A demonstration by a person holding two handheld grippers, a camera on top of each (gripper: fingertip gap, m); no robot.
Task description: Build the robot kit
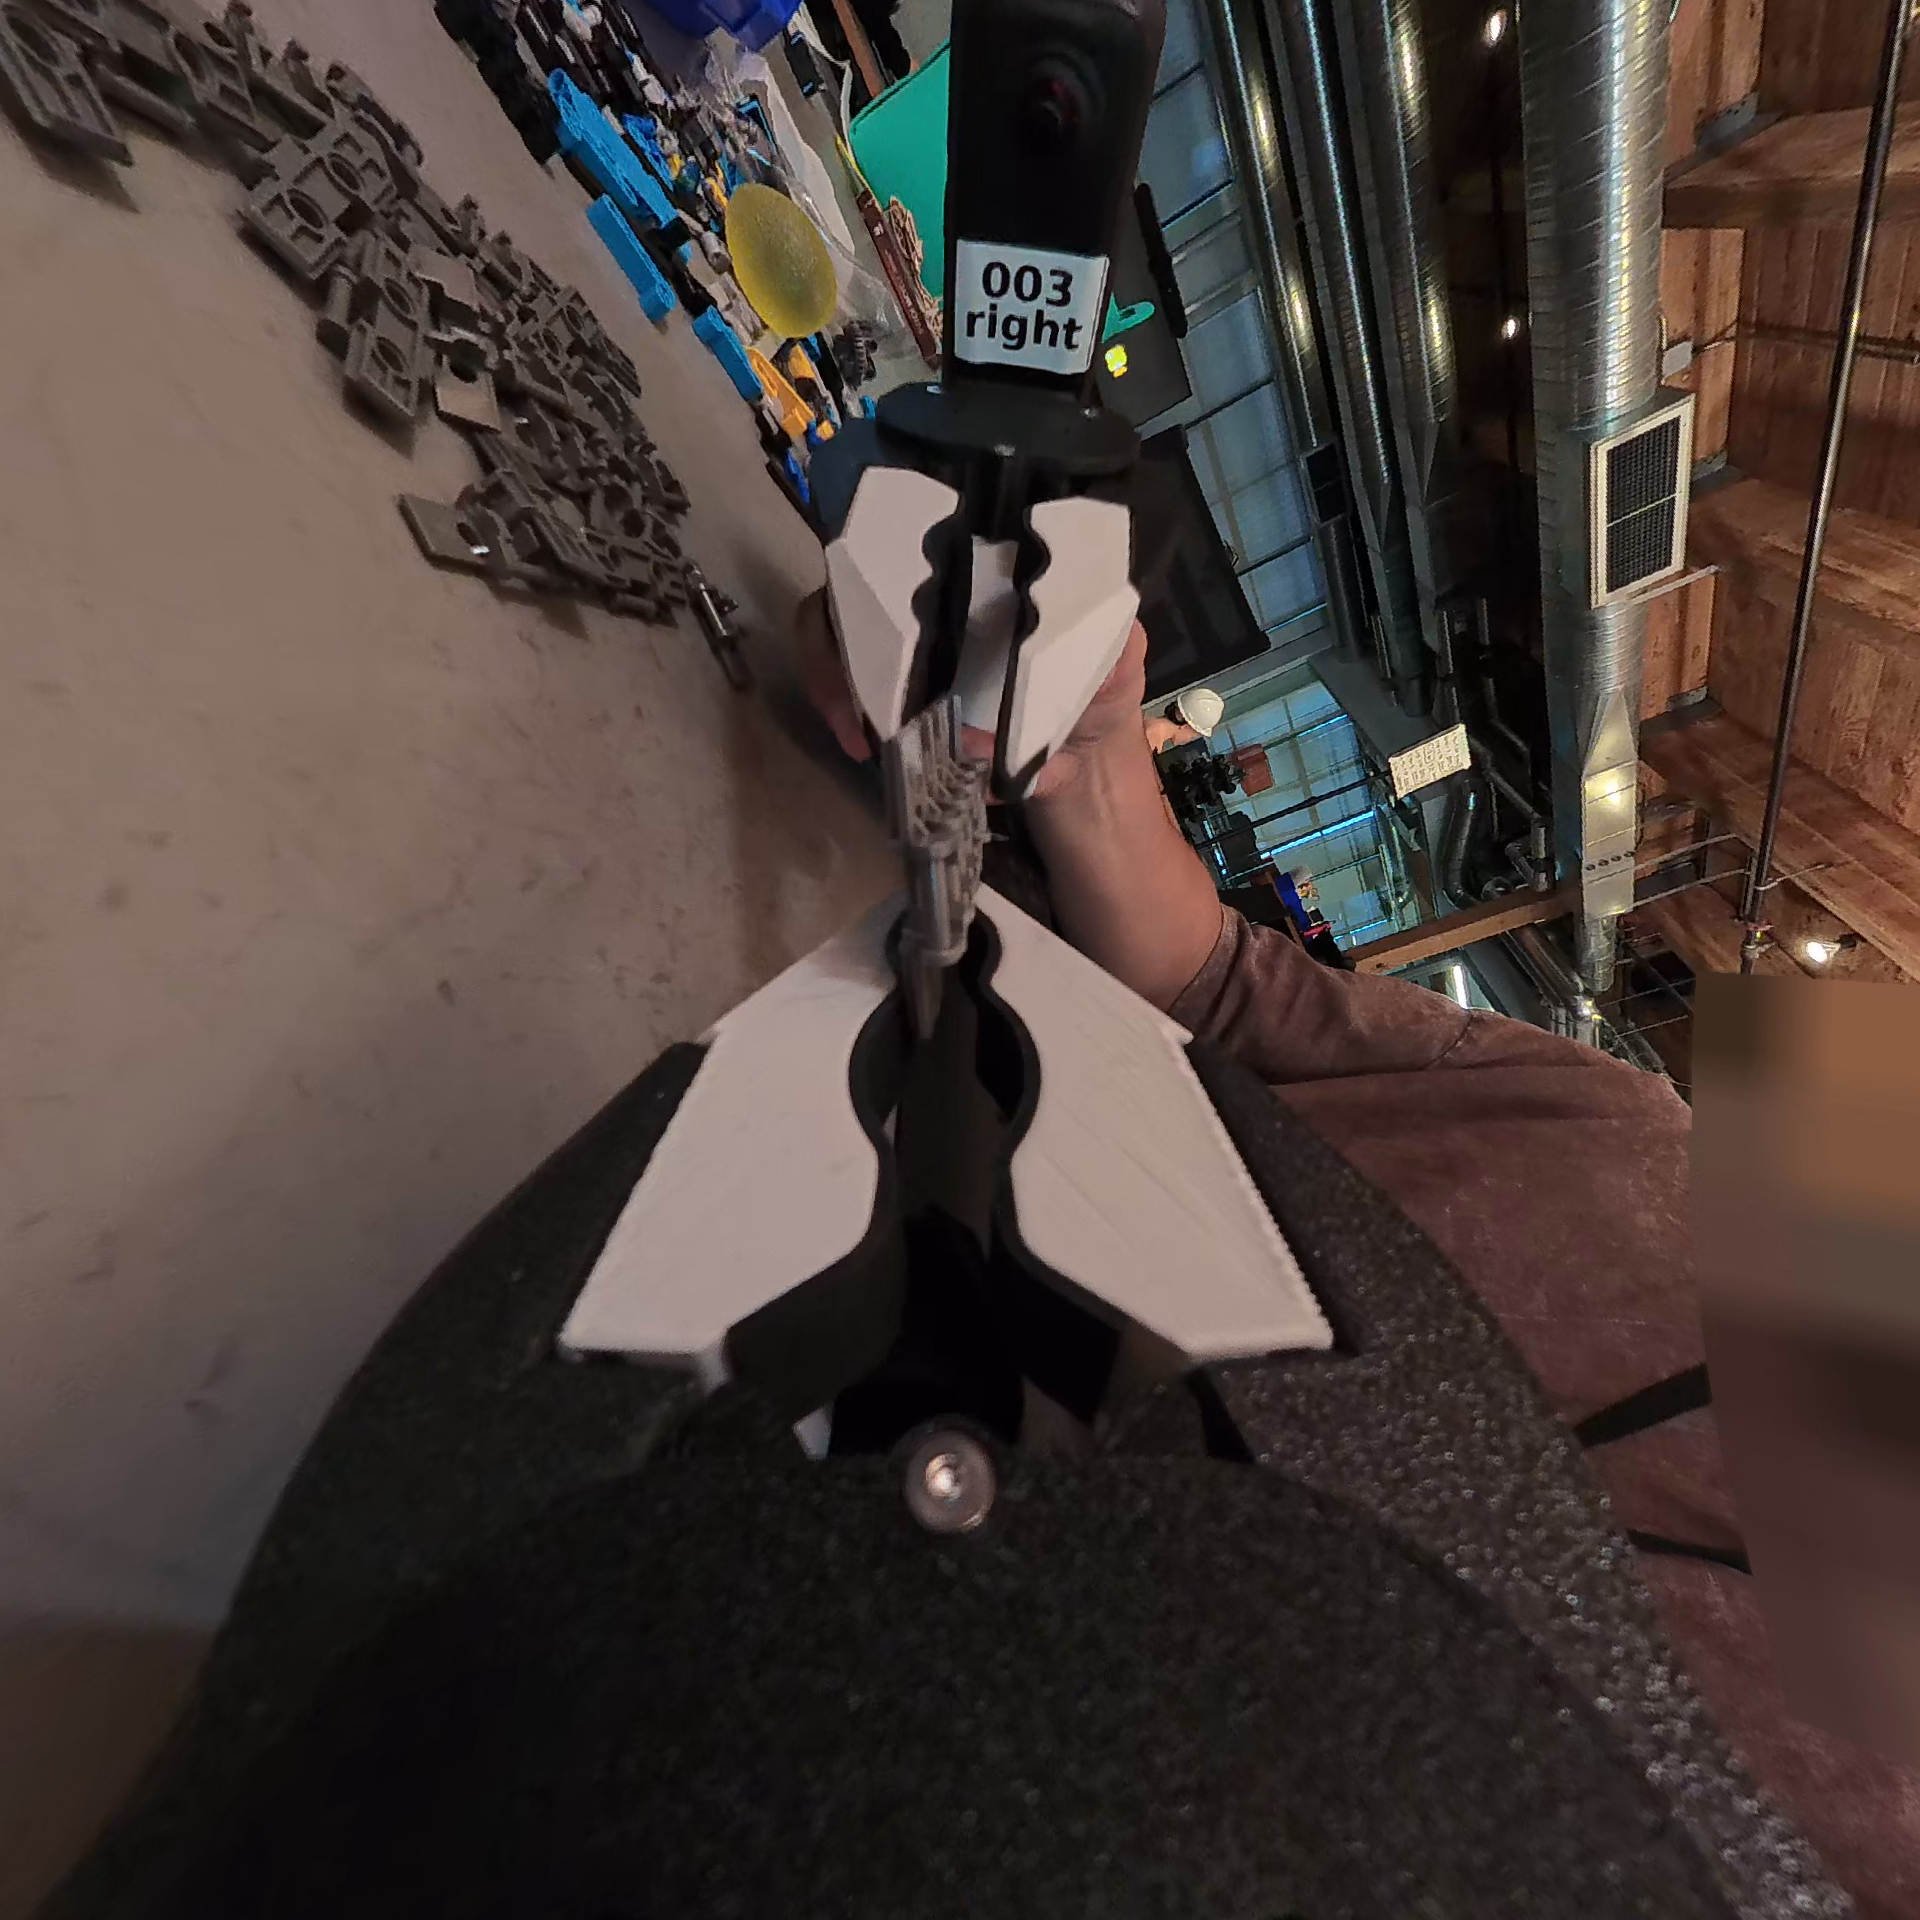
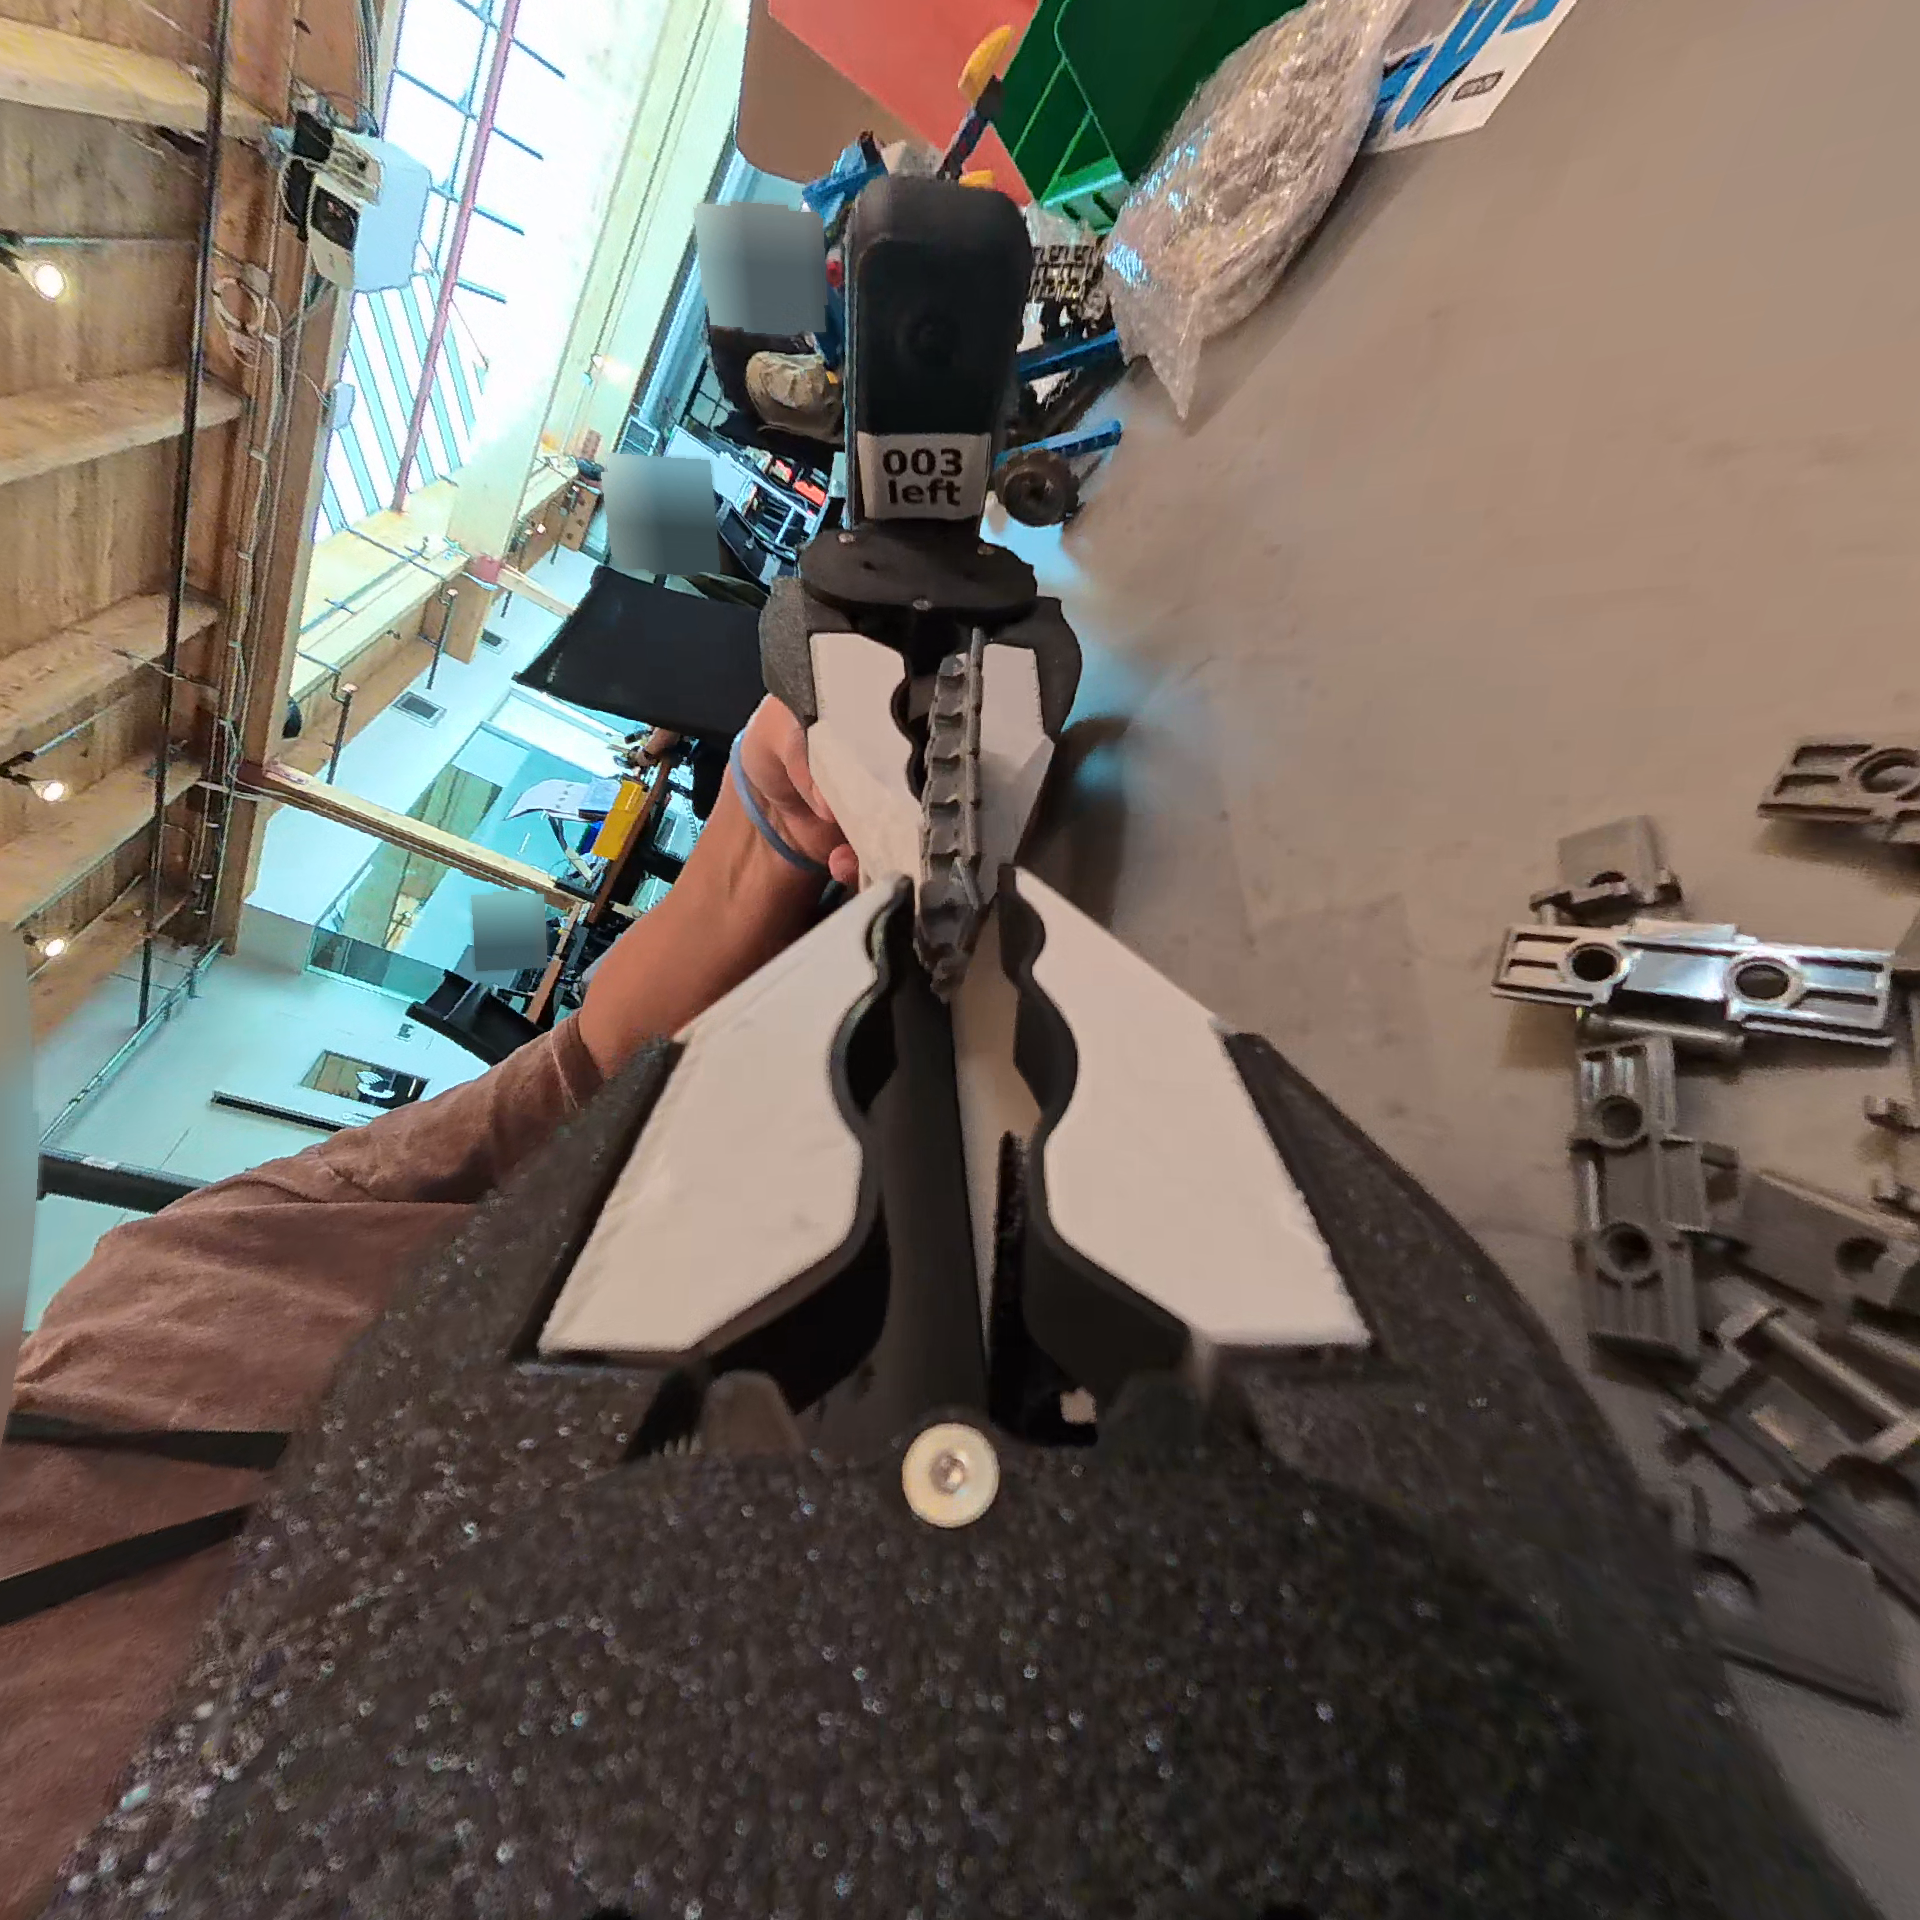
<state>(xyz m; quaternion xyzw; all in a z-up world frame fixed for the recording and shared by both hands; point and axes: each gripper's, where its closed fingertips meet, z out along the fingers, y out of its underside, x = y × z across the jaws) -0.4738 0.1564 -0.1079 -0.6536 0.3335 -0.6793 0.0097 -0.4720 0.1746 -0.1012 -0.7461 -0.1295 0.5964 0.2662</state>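
My jaws hide the ends of the grey toothed part (image 2: 954, 821); the grey brackets (image 2: 1756, 1226) are cut by the edge.

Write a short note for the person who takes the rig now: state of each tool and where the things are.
Left tool: shut on one end of a grey toothed part, held in the air.
Right tool: shut on the other end of the same part, facing the left one.
Both hold the part together beside the table.
Pile of grey parts lies on the table, untouched by either tool.
Blue and yellow pieces lie farther back.
What is done or left: cannot tell.
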